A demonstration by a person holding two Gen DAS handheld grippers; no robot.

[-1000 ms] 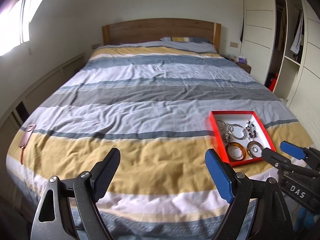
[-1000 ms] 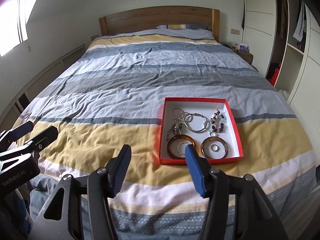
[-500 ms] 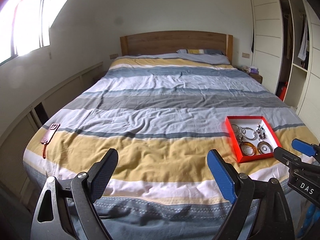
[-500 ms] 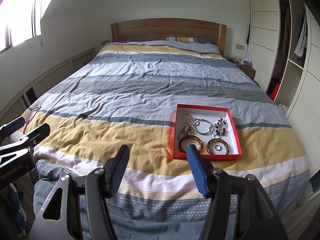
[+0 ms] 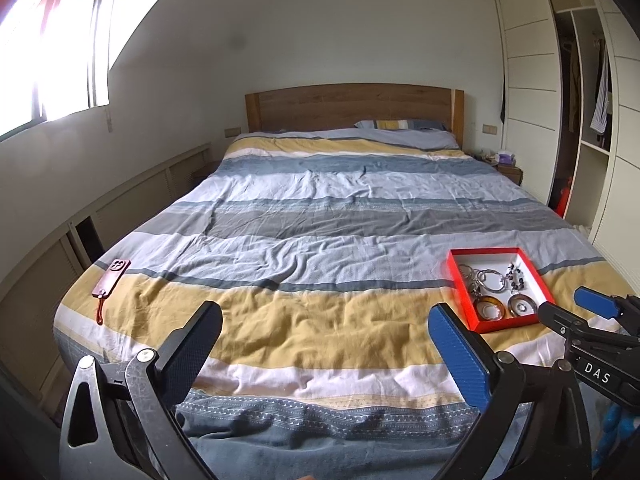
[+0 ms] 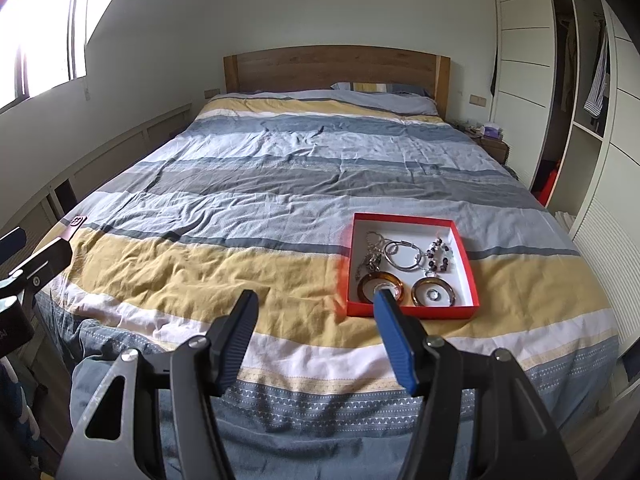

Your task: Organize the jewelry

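Observation:
A red shallow box (image 6: 412, 311) with a white inside lies on the striped bed near its foot, right of centre; it also shows in the left wrist view (image 5: 460, 280). Inside lie two amber bangles (image 6: 433, 292), silver hoops (image 6: 404, 256), a bead bracelet (image 6: 439, 255) and a chain. My right gripper (image 6: 316, 310) is open and empty, held back from the bed's foot, left of the box. My left gripper (image 5: 324, 328) is open and empty, further left over the foot edge. The right gripper's tips (image 5: 572, 308) show in the left wrist view.
A striped duvet (image 6: 280, 184) covers the bed. A brown phone case with a strap (image 5: 111, 277) lies at the left edge. A wooden headboard (image 6: 336, 68), a nightstand (image 6: 494, 144) and an open wardrobe (image 6: 580, 80) stand behind and right.
Both grippers have pulled back and up from the bed, so the box looks smaller and more of the room shows. Both stay open and empty.

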